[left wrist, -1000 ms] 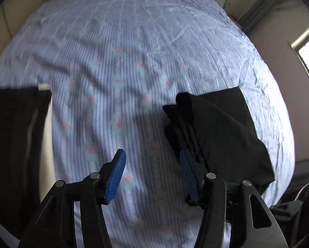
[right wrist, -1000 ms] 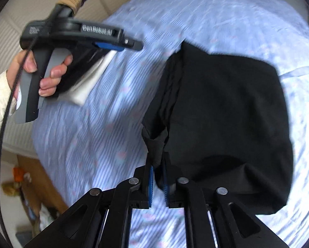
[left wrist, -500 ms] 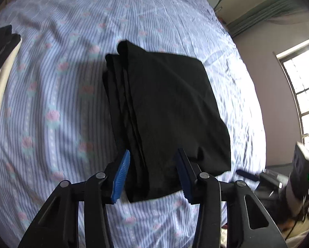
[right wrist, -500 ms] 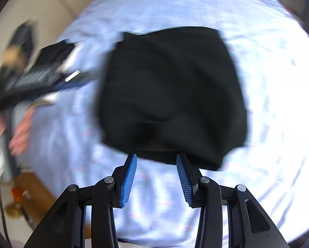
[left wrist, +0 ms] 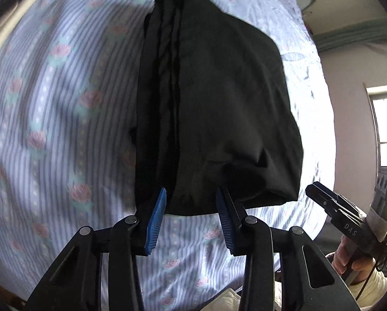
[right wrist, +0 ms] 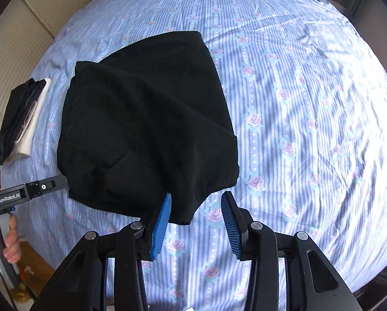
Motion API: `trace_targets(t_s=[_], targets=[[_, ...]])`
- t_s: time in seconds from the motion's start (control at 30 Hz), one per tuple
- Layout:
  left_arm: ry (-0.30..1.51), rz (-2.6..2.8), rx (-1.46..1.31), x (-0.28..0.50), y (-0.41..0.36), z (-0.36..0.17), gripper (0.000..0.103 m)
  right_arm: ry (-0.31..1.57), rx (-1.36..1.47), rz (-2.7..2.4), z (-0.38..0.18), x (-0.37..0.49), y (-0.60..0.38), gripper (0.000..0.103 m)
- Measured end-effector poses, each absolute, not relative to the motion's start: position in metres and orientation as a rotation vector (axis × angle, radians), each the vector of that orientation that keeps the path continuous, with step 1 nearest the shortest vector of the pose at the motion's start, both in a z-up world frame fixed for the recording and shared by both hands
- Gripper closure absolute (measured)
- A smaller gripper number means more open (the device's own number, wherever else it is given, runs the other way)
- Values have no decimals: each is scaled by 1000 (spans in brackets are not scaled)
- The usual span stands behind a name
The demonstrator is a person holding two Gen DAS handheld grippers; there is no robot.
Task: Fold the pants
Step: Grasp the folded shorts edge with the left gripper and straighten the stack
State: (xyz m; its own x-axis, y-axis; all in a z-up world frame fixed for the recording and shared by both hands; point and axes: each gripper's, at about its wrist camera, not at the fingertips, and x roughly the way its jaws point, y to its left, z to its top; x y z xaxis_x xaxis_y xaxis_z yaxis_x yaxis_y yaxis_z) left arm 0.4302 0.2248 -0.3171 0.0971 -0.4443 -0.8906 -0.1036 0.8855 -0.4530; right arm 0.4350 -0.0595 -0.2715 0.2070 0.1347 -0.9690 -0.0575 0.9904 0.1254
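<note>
The black pants point(left wrist: 214, 98) lie folded in a thick rectangle on the striped blue bed sheet point(left wrist: 63, 119), layered edges along their left side. My left gripper point(left wrist: 190, 207) is open and empty, its blue pads either side of the near edge of the pants. In the right wrist view the pants point(right wrist: 146, 124) lie left of centre, a bit rumpled. My right gripper point(right wrist: 196, 210) is open and empty at their near right corner. The other gripper shows in each view: the right one point(left wrist: 349, 220) at far right, the left one point(right wrist: 25, 194) at far left.
A stack of folded black and white clothes point(right wrist: 25, 119) lies at the left edge of the bed, beside a beige headboard point(right wrist: 19, 26). A window point(left wrist: 385, 129) is on the right wall. The sheet point(right wrist: 310, 103) stretches wide to the right of the pants.
My right gripper has let go of the pants' corner and opened, then backed off. My left gripper has swung over from bare sheet to the near edge of the folded pants.
</note>
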Motion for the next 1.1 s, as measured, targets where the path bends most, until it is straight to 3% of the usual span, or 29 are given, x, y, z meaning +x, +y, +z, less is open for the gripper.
trace_targets(t_s=[0.37,0.57,0.87,0.9,0.93,0.97,1.1], targets=[[1526,-215,-509,437,217,-335,64,1406,47,203,-299,444,-55,61],[1506,-192,-543,416,217,-325,64,1396,60,215,-293,441,-65,61],[1512,-159,-597,424,220,-352,64,1384,41,231,-277,426,-66,61],[1517,-155,-600,425,220,-355,66,1381,36,232,-274,424,-66,61],[1520,-148,-611,425,220,-357,83,1377,33,230,-272,423,-66,61],[1514,-151,-627,425,220,-357,93,1375,32,229,-270,421,-66,61],[1450,-206,-590,421,215,-331,97,1368,27,230,-264,417,-68,61]])
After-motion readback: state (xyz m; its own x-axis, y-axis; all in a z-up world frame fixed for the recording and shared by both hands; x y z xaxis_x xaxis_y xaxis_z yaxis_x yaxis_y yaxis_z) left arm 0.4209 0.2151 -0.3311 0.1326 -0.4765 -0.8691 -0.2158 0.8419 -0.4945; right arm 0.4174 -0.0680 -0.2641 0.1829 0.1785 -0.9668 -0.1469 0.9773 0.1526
